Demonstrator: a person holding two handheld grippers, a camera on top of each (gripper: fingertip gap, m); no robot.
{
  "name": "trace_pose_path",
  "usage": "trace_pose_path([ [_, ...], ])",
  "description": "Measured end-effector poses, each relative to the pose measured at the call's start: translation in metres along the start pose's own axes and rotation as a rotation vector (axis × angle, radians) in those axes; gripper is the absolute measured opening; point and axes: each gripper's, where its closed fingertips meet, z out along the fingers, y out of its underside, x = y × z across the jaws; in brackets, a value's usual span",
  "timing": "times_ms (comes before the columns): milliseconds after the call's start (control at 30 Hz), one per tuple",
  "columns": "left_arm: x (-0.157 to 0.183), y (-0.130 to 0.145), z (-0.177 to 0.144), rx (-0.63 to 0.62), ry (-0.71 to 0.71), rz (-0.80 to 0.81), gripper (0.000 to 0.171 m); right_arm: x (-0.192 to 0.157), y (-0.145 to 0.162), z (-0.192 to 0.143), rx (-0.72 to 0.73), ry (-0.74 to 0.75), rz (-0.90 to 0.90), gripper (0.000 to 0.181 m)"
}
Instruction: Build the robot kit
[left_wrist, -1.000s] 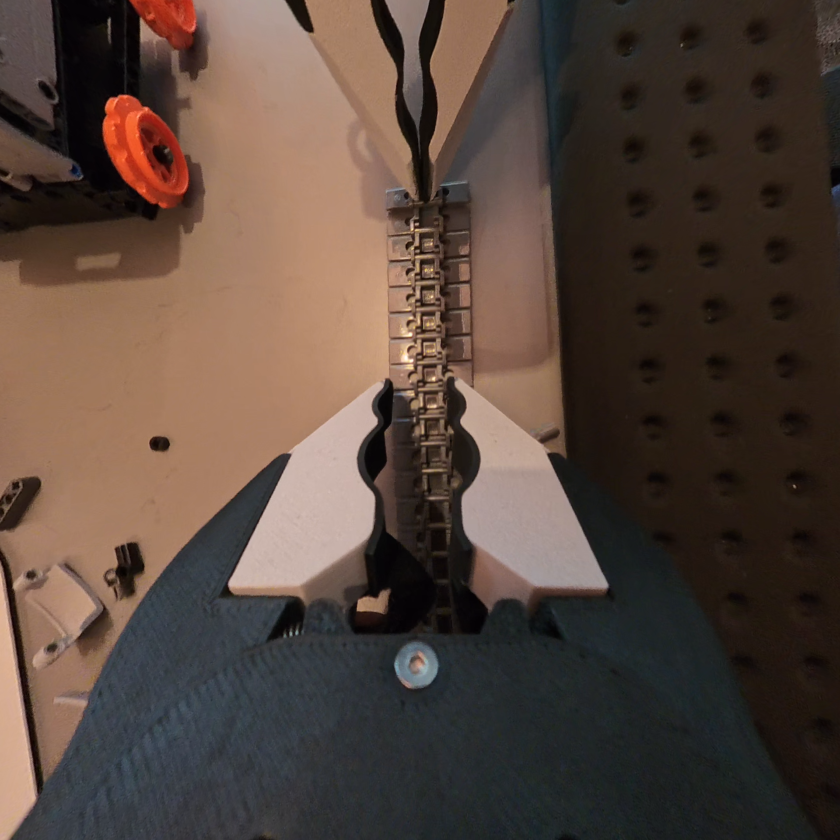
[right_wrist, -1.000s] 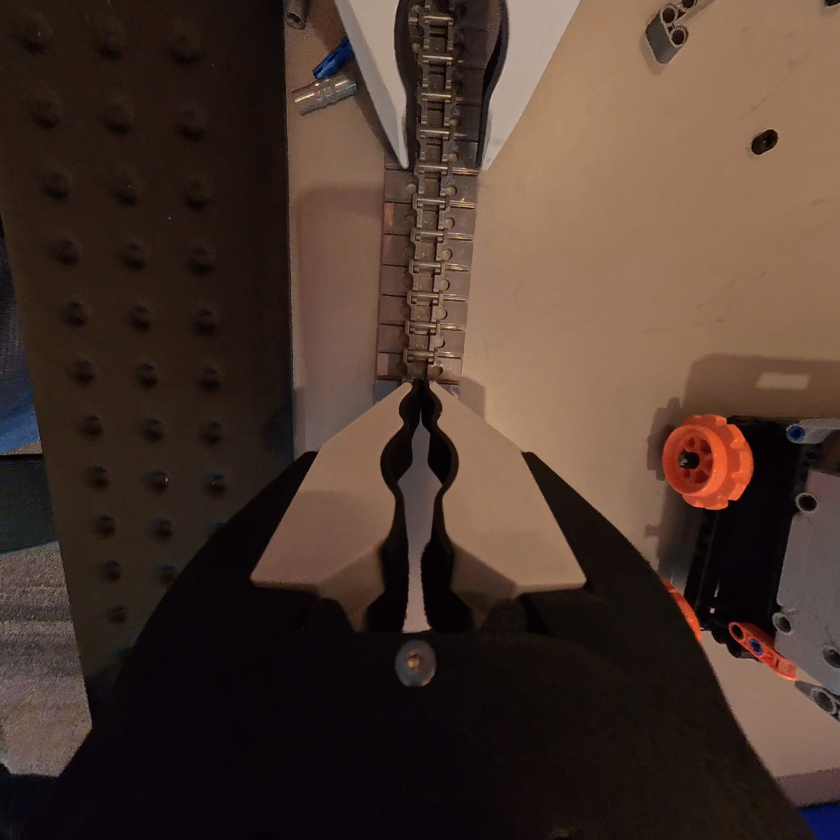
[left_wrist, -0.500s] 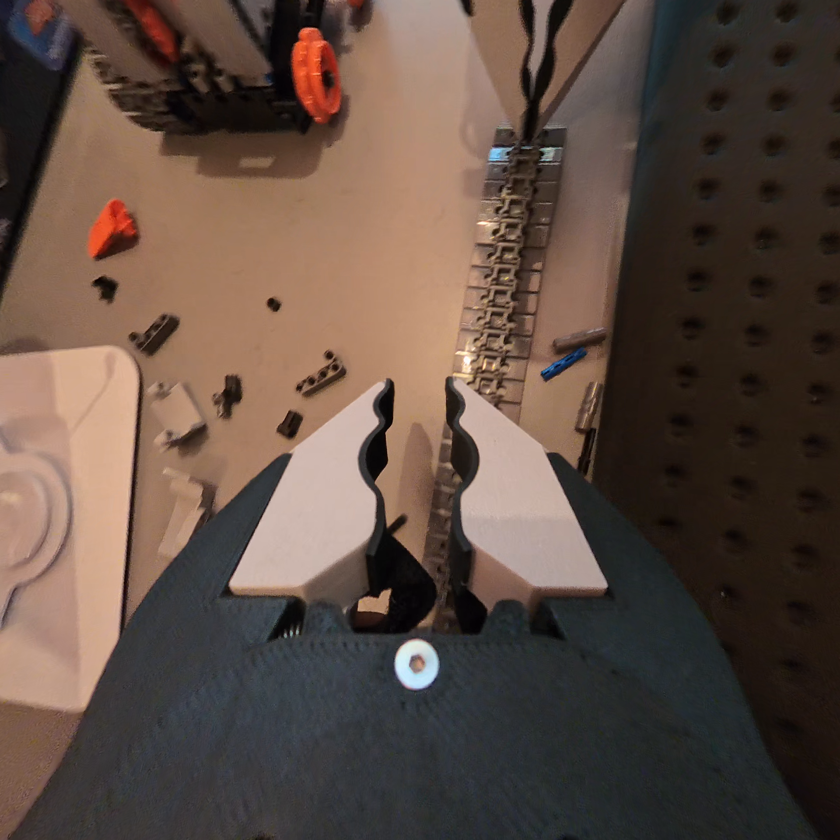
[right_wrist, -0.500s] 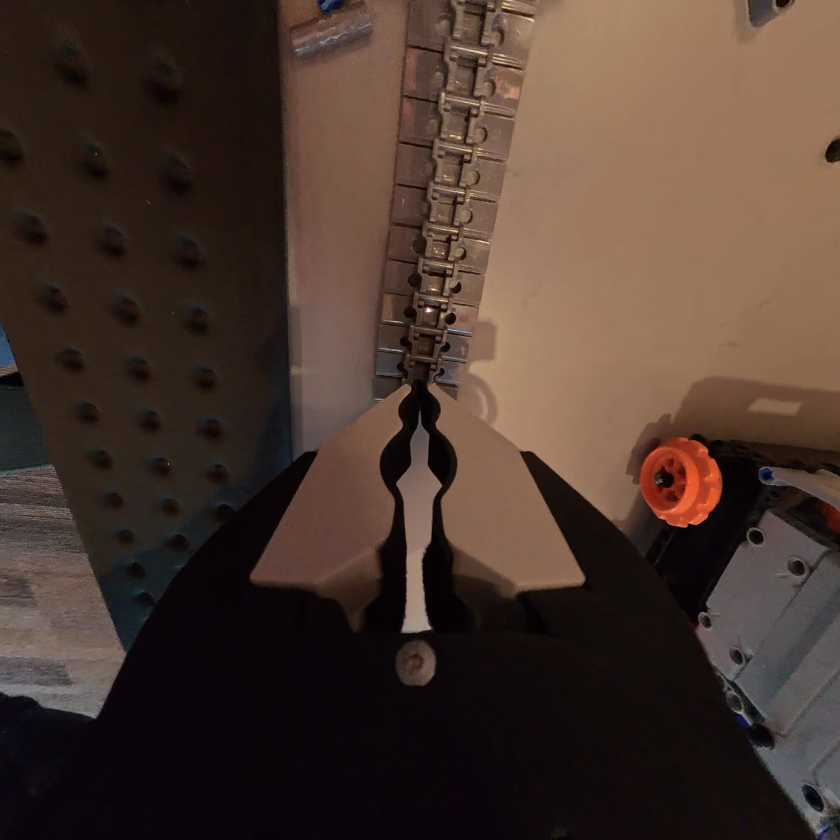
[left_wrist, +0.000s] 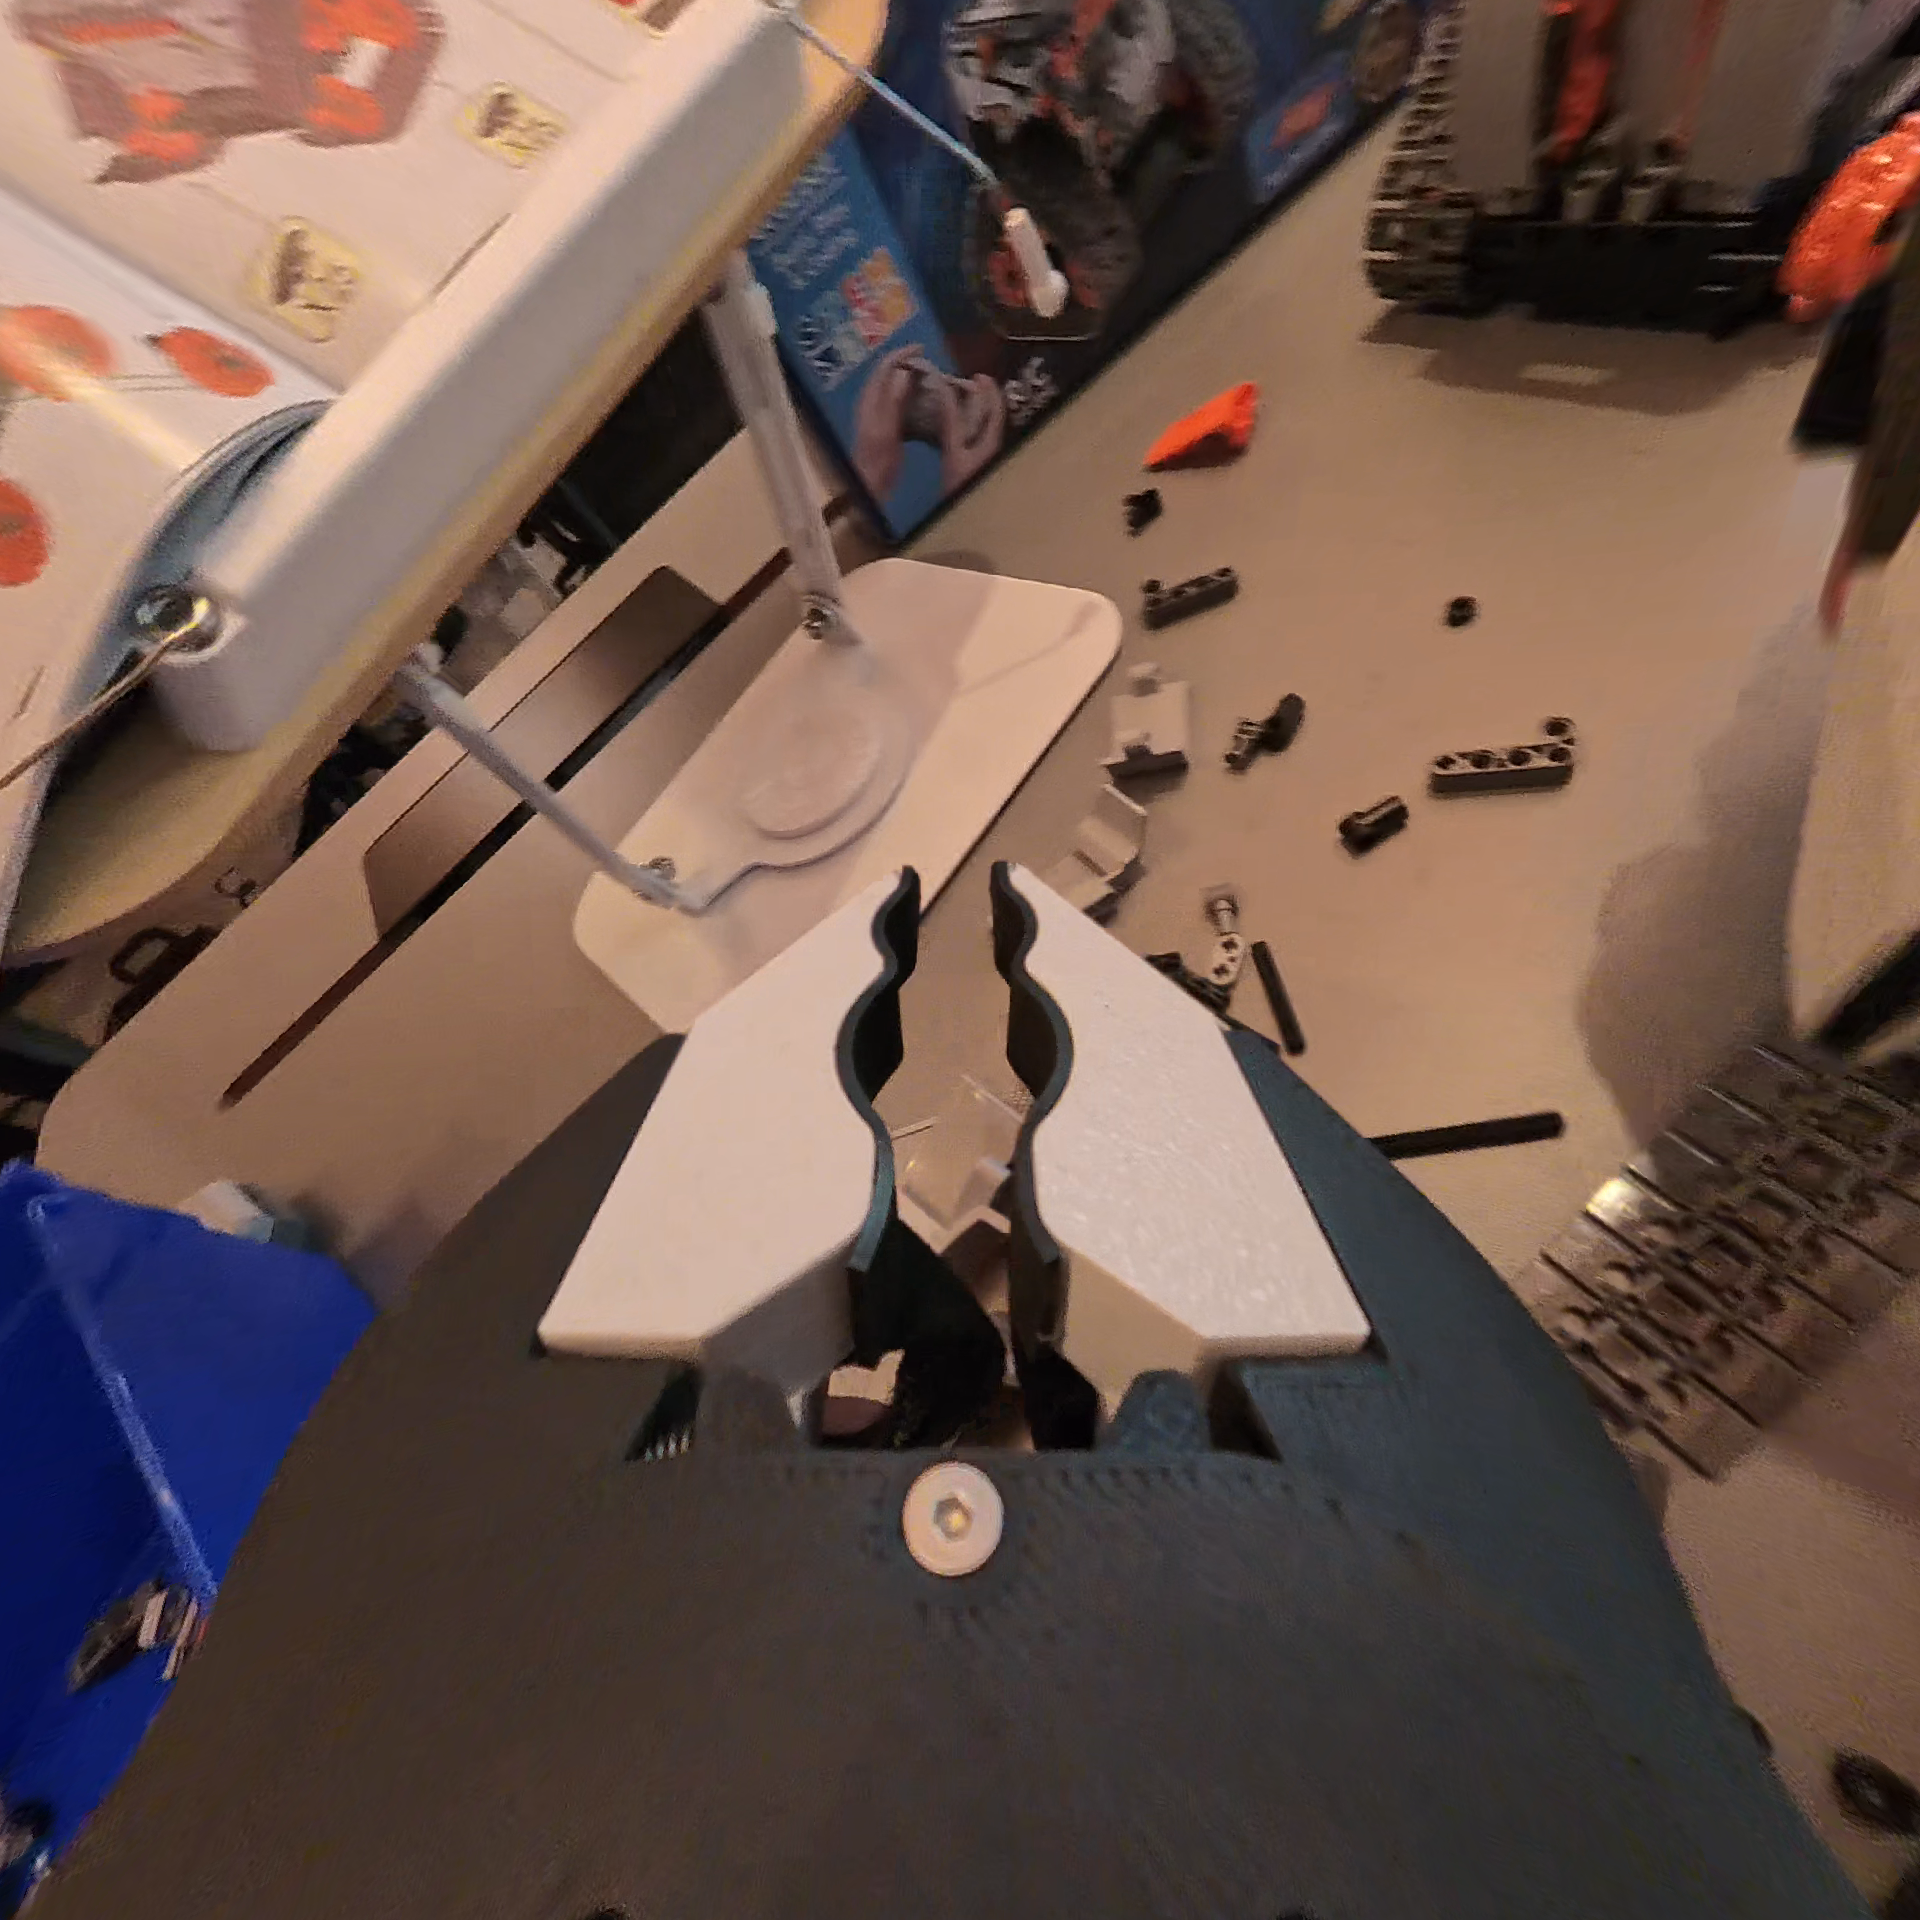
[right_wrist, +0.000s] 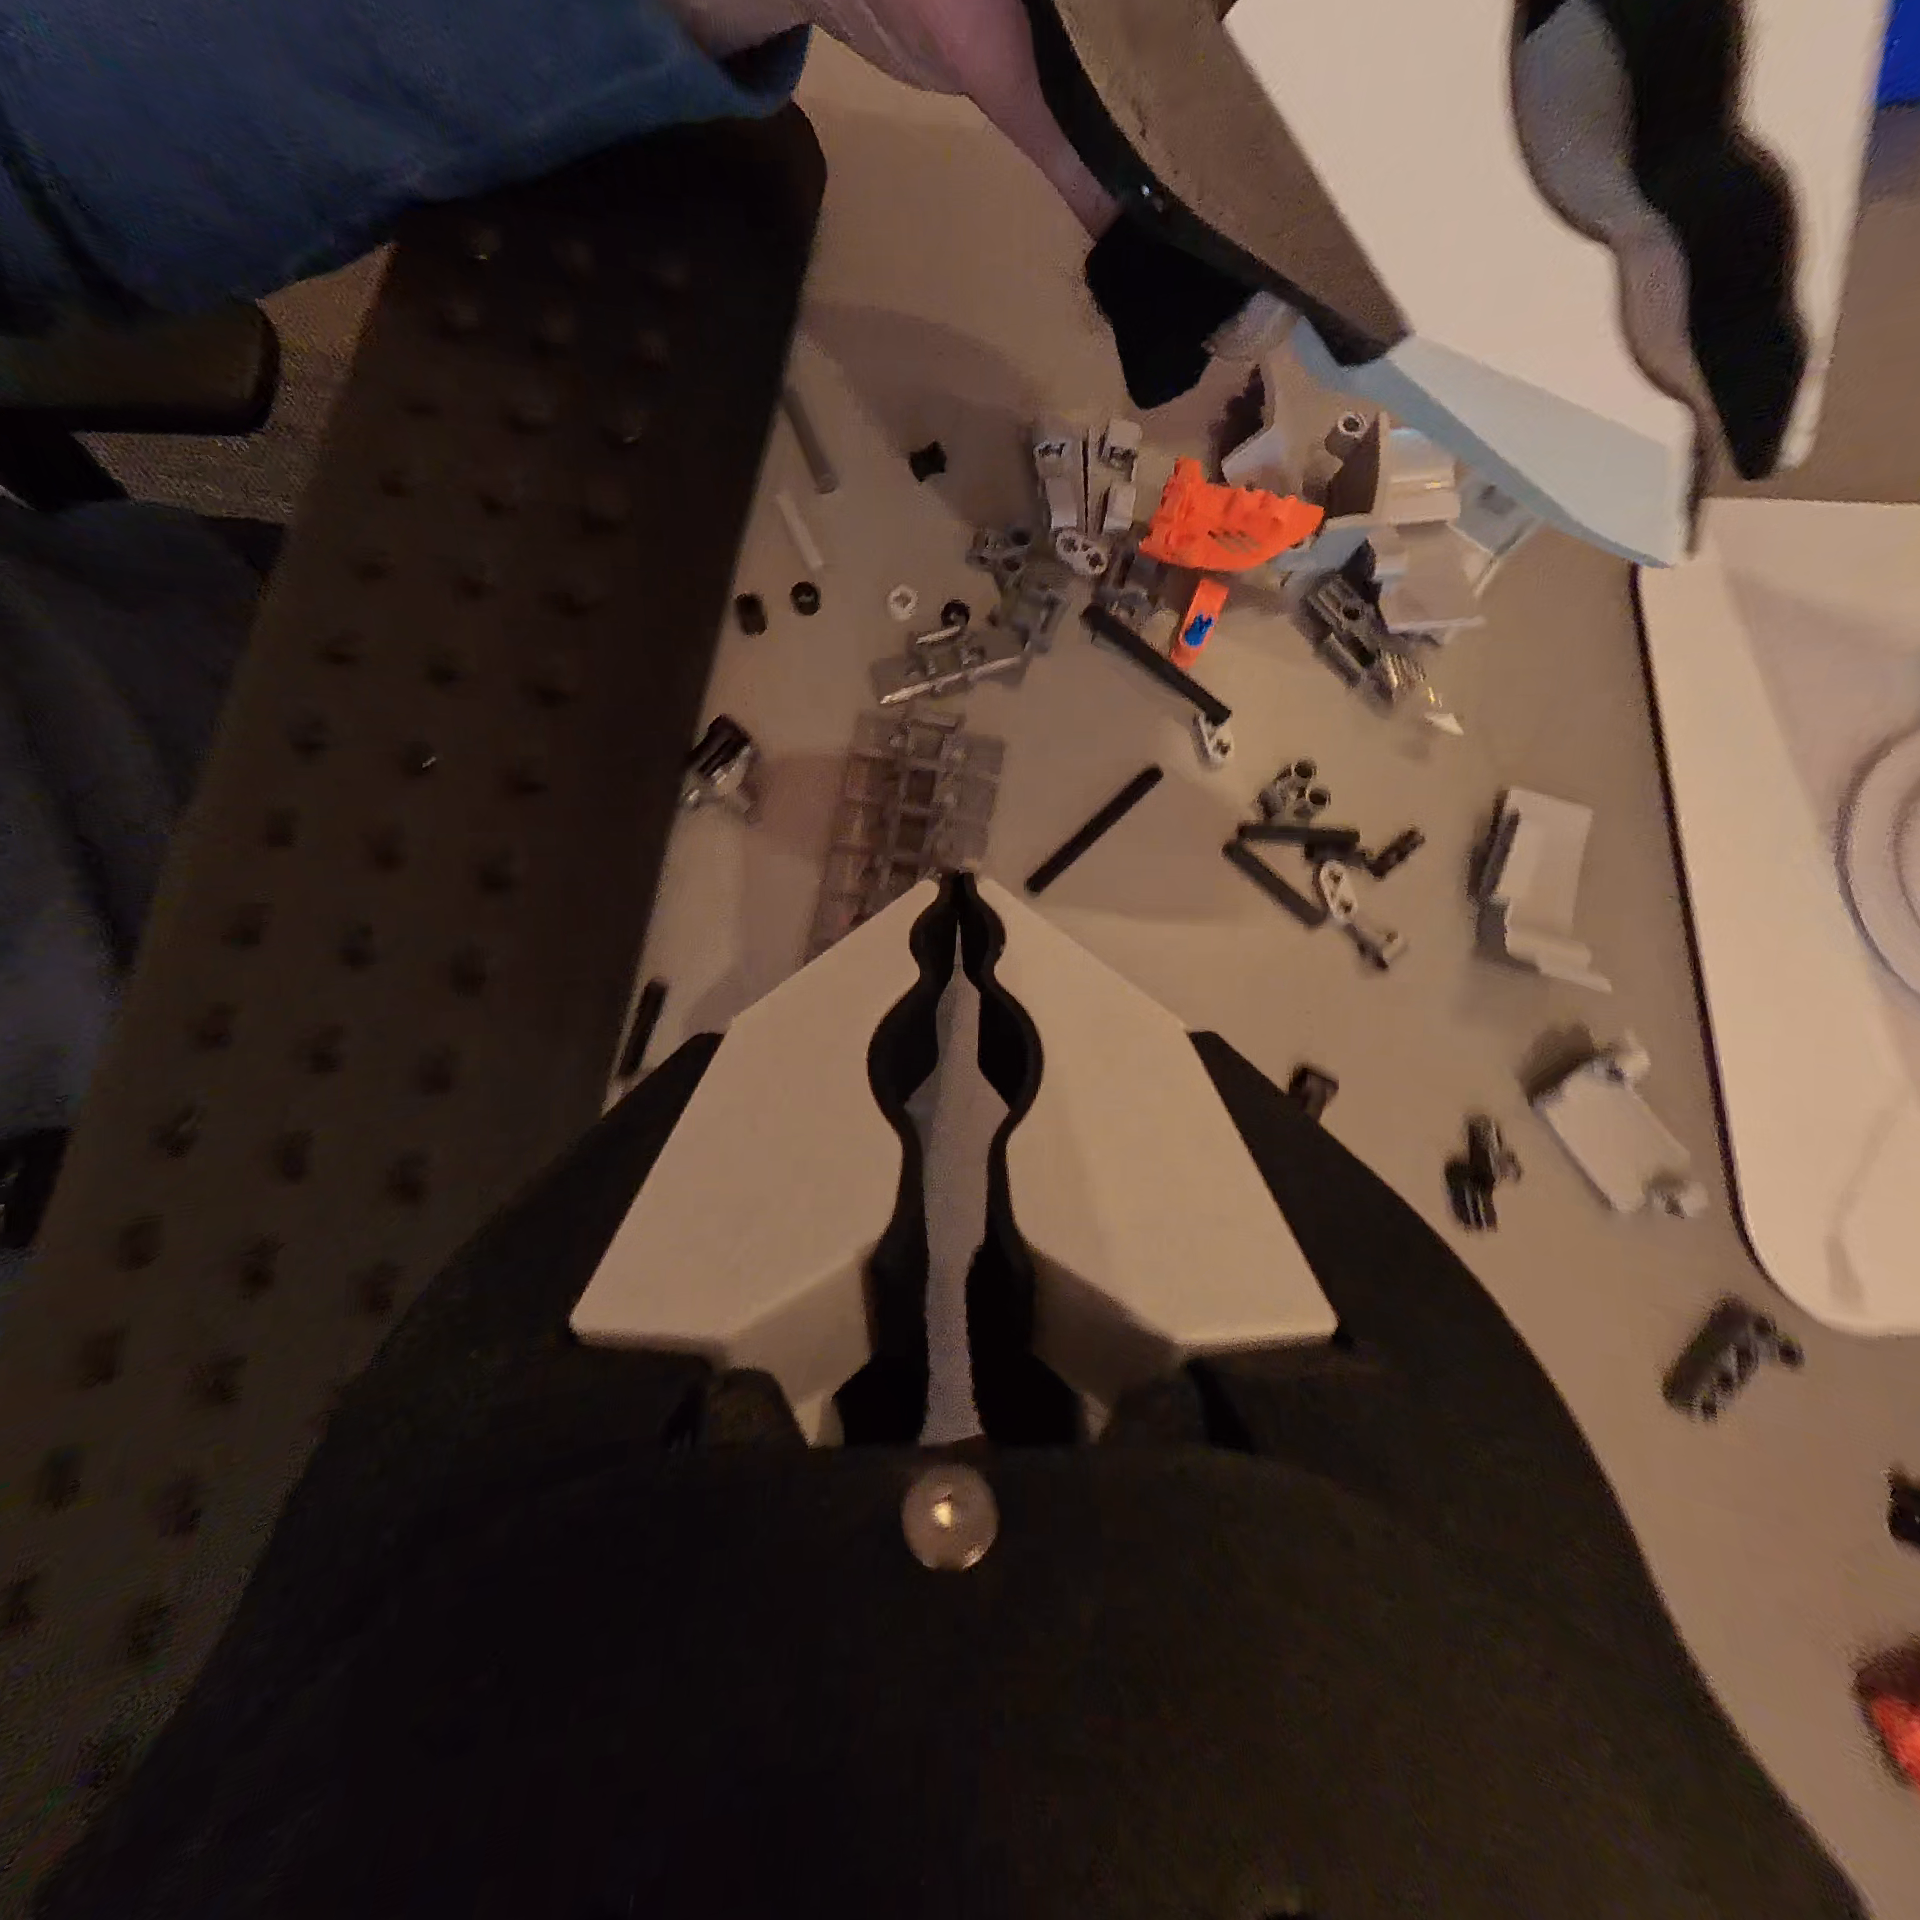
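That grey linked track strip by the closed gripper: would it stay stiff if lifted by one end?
Probably not. The track strip is made of many small hinged links, so it would likely droop. It looks like light plastic. Lying flat on the table, it shouldn't roll.

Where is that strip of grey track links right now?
In the right wrist view the grey track strip lies flat on the table, just beyond the right gripper, beside the dark studded board. The black rod lies to its right.
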Motion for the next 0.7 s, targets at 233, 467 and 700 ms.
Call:
trace_pose_path([
  [233, -0.015, 0.001, -0.002, 0.046, -0.016, -0.1, 0.012, 0.008, -0.017, 0.055, -0.032, -0.12, 0.04, 0.0],
  [467, -0.012, 0.001, -0.001, 0.046, -0.001, -0.111, 0.012, 0.009, -0.011, 0.067, -0.093, -0.142, 0.026, 0.0],
  [700, -0.011, 0.001, 0.0, 0.044, 0.001, -0.113, 0.012, 0.007, -0.003, 0.056, -0.121, -0.165, 0.017, 0.0],
])
